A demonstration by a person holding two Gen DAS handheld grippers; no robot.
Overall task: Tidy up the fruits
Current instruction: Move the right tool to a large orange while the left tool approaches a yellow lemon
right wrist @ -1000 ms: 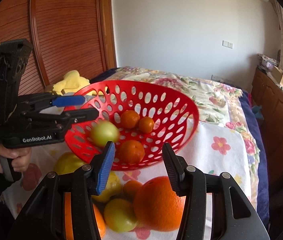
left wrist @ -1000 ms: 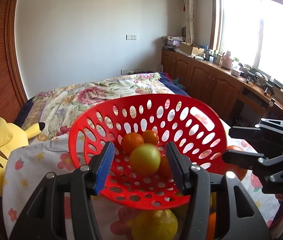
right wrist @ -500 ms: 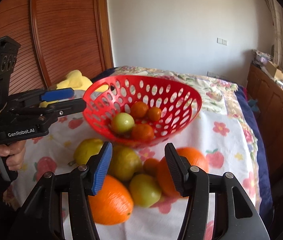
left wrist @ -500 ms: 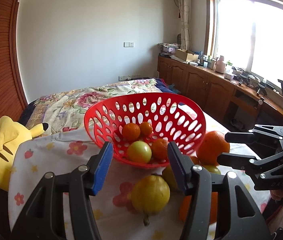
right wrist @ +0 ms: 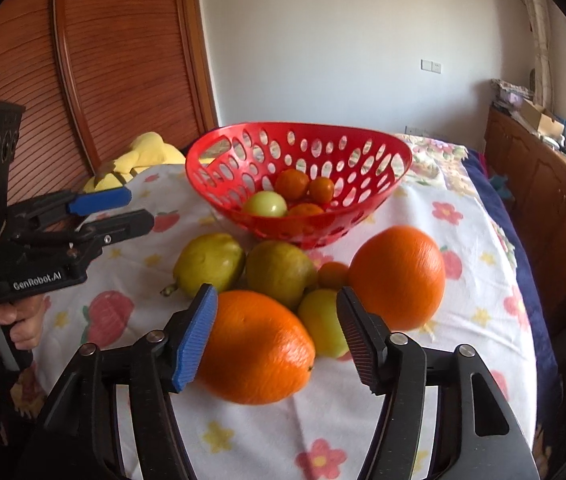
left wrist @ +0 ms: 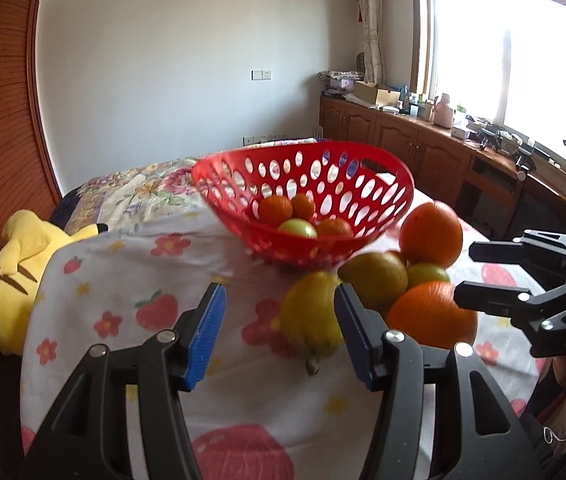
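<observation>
Both grippers hung open over loose fruit in front of the red basket.

The left gripper [left wrist: 279,332] was spread wide and held nothing, with a yellow pear [left wrist: 313,316] lying at 1 o'clock between its tips (not touched, as far as could be seen). The right gripper [right wrist: 277,334] was equally wide and empty above a near orange [right wrist: 255,352]; a second orange [right wrist: 397,276] lay at 1 o'clock of it. The basket [right wrist: 299,160] stood at 12 o'clock on the flowered cloth [right wrist: 479,248], with three small oranges and a green fruit [right wrist: 265,204] inside. A yellow plush [left wrist: 11,280] lay at 9 o'clock of the cloth.
</observation>
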